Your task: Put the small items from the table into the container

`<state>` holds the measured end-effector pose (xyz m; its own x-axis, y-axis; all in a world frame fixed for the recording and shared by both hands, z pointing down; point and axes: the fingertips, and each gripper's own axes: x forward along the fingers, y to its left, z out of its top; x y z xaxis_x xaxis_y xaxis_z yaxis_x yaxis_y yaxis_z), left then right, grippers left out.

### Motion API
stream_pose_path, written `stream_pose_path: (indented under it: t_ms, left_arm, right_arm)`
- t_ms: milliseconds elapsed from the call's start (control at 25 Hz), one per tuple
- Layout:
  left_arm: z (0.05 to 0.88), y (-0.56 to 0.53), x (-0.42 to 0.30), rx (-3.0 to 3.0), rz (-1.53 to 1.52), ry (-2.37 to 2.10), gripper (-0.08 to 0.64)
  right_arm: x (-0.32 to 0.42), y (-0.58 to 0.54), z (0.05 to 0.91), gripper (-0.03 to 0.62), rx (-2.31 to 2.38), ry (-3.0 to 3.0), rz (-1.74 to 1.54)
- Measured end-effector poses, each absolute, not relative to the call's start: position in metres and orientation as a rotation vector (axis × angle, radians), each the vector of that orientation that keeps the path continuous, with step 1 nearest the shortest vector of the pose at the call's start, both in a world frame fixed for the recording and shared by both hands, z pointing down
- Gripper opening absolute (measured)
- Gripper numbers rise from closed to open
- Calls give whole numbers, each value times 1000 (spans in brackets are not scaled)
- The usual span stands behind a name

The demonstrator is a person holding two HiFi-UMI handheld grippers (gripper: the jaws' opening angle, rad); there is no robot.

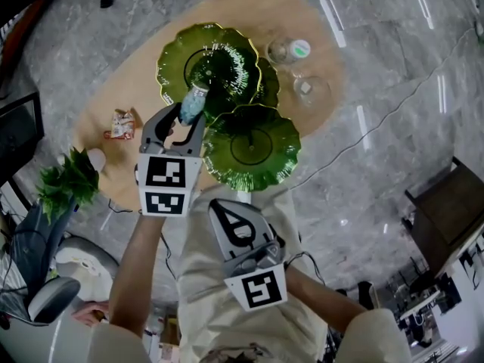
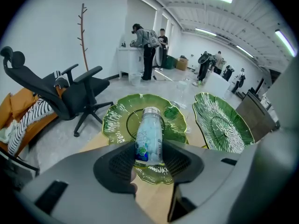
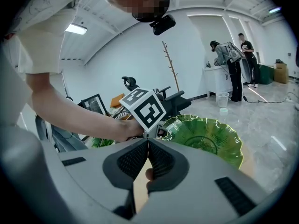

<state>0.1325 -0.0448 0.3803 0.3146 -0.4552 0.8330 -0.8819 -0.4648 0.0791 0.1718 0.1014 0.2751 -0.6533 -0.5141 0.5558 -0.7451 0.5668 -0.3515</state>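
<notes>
**A:** Where's the bottle?

**B:** In my left tongs [image 2: 150, 155]. They're clamped across the lower body of the bottle [image 2: 149, 132], cap pointing away. It hangs over the near rim of the far dish [image 1: 181, 59], at twelve o'clock on the table [image 1: 302, 21].

**A:** How will it handle?

**B:** Light, I'd judge. It looks like stiff plastic with a smooth label, so it's probably slippery, and being round it may roll once let go. The wide body is the place to hold it, not the cap.

**A:** And your right tongs?

**B:** The right tongs [image 3: 148, 148] are closed on nothing, back by my chest at six.

**A:** What's in the containers?

**B:** The far dish looks bare, and so does the near dish [image 1: 276, 165] at four o'clock from it. Two glass jars [image 1: 311, 91] stand at two o'clock. One holds a pale lump, but I can't tell what it is. A wrapper [image 1: 121, 124] lies at nine.
</notes>
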Motion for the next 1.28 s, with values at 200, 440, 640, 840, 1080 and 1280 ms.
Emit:
stream_pose_path:
  t_ms: [200, 440, 640, 840, 1080, 1280]
  left_arm:
    - [387, -48, 134, 2047, 1044, -1151, 181]
    - [386, -50, 134, 2065, 1059, -1163, 181]
    - [381, -52, 135, 2068, 1043, -1186, 181]
    - [382, -51, 132, 2054, 1039, -1191, 181]
    - [380, -43, 123, 2048, 1013, -1217, 181]
    - [377, -40, 117, 2045, 990, -1241, 181]
  right_arm:
    - [173, 99, 275, 6, 1033, -2410, 820]
    - [174, 101, 274, 6, 1025, -2409, 827]
    - [177, 101, 273, 6, 1021, -2407, 820]
    - [175, 98, 272, 6, 1021, -2416, 819]
    - [170, 103, 273, 6, 1013, -2415, 807]
    - [166, 105, 272, 6, 998, -2417, 803]
